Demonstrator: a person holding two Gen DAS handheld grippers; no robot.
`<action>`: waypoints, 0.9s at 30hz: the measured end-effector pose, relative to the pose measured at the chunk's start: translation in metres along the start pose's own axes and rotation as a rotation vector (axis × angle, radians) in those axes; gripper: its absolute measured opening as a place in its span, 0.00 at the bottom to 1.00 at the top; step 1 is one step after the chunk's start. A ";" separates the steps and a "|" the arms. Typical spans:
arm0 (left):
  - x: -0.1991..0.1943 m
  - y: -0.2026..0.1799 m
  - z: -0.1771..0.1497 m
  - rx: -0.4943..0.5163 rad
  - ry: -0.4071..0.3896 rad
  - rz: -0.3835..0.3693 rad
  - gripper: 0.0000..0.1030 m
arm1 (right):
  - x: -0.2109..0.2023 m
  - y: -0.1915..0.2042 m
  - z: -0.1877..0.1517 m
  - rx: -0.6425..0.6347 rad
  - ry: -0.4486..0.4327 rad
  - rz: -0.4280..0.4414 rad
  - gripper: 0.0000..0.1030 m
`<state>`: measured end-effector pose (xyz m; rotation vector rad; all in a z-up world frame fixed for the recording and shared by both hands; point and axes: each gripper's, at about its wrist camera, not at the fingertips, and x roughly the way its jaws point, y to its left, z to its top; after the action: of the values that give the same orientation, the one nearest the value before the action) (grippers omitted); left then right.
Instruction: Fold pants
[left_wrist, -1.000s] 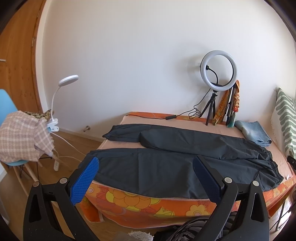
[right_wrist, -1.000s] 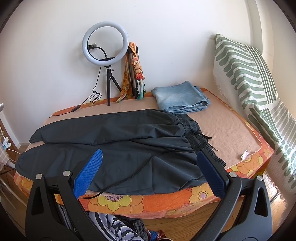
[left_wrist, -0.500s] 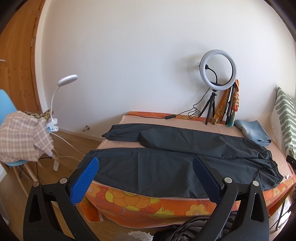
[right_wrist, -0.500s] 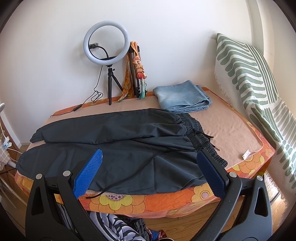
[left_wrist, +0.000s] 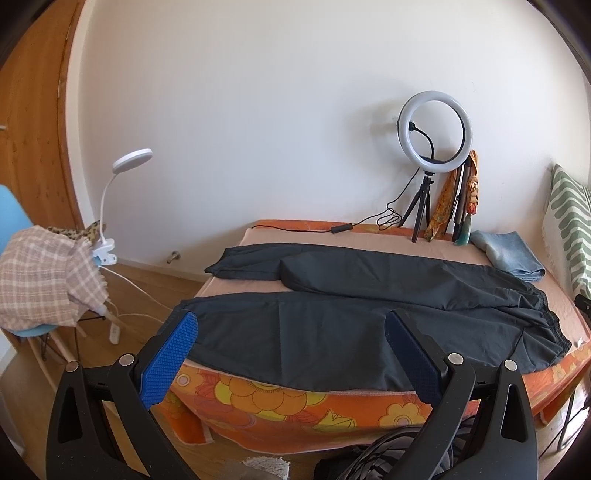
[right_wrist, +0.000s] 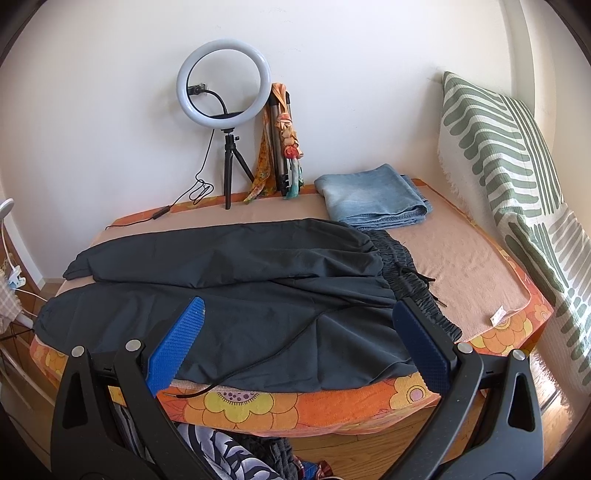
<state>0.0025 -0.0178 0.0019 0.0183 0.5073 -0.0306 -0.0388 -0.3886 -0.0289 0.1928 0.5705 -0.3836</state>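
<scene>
Right wrist: pants (right_wrist: 236, 295) beyond parted jaws.

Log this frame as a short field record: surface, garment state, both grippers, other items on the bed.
surface: bed with orange floral cover
garment: dark pants spread flat, legs side by side, waistband toward the striped pillow
left gripper: open, empty, short of the near edge
right gripper: open, empty, short of the near edge
other items: folded jeans, ring light on tripod by the wall
fold progress: none visible
</scene>
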 end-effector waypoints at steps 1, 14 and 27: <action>0.002 0.002 0.000 0.005 0.003 0.001 0.98 | 0.000 0.002 0.003 -0.013 -0.006 0.006 1.00; 0.052 0.052 0.006 -0.025 0.057 -0.163 0.98 | 0.020 0.020 0.046 -0.093 0.006 0.173 1.00; 0.178 0.106 0.043 -0.073 0.222 -0.174 0.90 | 0.096 0.061 0.113 -0.193 0.093 0.263 1.00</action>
<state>0.1826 0.0826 -0.0455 -0.0944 0.7307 -0.1817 0.1153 -0.3934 0.0150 0.0981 0.6612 -0.0632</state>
